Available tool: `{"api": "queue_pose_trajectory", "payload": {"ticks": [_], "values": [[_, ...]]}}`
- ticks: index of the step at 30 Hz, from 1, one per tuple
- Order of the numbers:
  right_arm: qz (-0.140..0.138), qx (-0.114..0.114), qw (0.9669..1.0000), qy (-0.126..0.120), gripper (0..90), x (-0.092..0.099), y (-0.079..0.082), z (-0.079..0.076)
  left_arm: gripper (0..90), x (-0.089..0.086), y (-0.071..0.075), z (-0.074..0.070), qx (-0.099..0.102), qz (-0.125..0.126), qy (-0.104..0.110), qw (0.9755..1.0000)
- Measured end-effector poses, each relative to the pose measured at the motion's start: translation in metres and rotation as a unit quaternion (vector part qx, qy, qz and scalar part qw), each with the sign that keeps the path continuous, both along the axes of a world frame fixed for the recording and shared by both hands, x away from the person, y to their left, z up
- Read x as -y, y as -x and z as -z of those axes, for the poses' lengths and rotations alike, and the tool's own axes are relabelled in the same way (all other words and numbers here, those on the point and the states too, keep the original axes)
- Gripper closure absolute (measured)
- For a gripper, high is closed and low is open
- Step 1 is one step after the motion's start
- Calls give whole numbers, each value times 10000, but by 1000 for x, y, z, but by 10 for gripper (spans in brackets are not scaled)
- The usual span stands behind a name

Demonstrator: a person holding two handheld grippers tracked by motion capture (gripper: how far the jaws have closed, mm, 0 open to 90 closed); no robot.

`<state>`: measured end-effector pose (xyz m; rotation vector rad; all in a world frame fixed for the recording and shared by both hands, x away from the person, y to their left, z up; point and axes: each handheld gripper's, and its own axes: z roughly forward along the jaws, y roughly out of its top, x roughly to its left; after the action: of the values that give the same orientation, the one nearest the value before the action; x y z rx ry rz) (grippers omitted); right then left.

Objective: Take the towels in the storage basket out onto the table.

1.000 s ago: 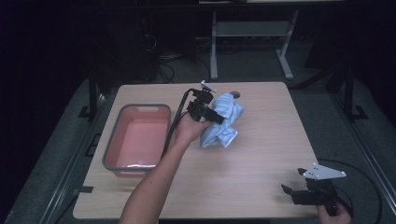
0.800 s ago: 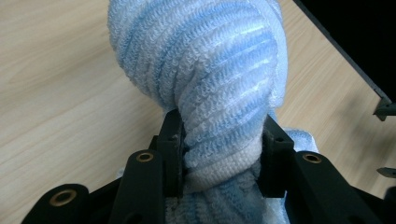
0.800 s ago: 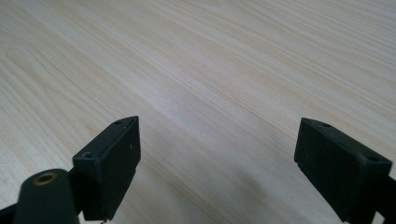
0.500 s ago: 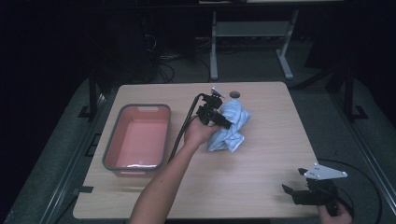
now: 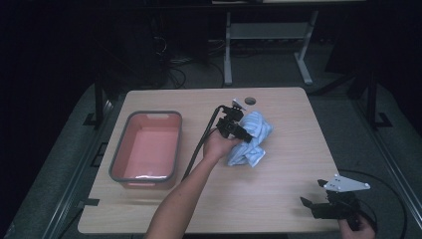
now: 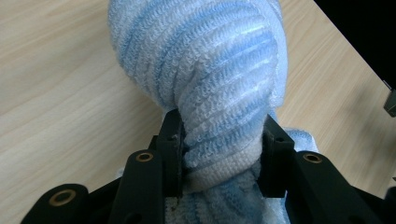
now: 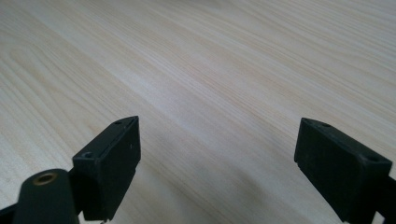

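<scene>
Moved: your left gripper (image 5: 238,130) and the towel (image 5: 254,142) it holds have drifted a little toward your side of the bench (image 5: 278,199) since a second ago; your right gripper has stayed at the near right corner.
Left gripper: clamped on a thick fold of the blue-and-white striped towel (image 6: 210,93), the bunch squeezed between both jaws.
Right gripper: (image 5: 318,208) jaws wide apart, nothing between them, low over bare wood (image 7: 219,84).
Towel: crumpled, mid-bench, right of the pink tub (image 5: 147,147) and well apart from it.
Done: the grasp looks secure.
Left: likely you must carry the towel over to the tub, which looks empty, and release it there.
</scene>
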<state>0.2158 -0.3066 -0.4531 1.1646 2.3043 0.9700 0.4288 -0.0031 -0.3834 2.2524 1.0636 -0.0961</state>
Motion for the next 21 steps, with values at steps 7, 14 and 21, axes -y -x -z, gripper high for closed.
{"api": "queue_pose_trajectory", "payload": {"ticks": [7,14,21], "values": [[-34,54,10000,20,139,-1,0,0,598,3,2,10,-55,-14,-6,10000],[-45,43,10000,20,139,-4,0,0,588,5,6,17,-115,-27,16,9999],[-66,29,10000,45,139,-6,1,0,565,7,10,22,-28,-61,25,10000]]}}
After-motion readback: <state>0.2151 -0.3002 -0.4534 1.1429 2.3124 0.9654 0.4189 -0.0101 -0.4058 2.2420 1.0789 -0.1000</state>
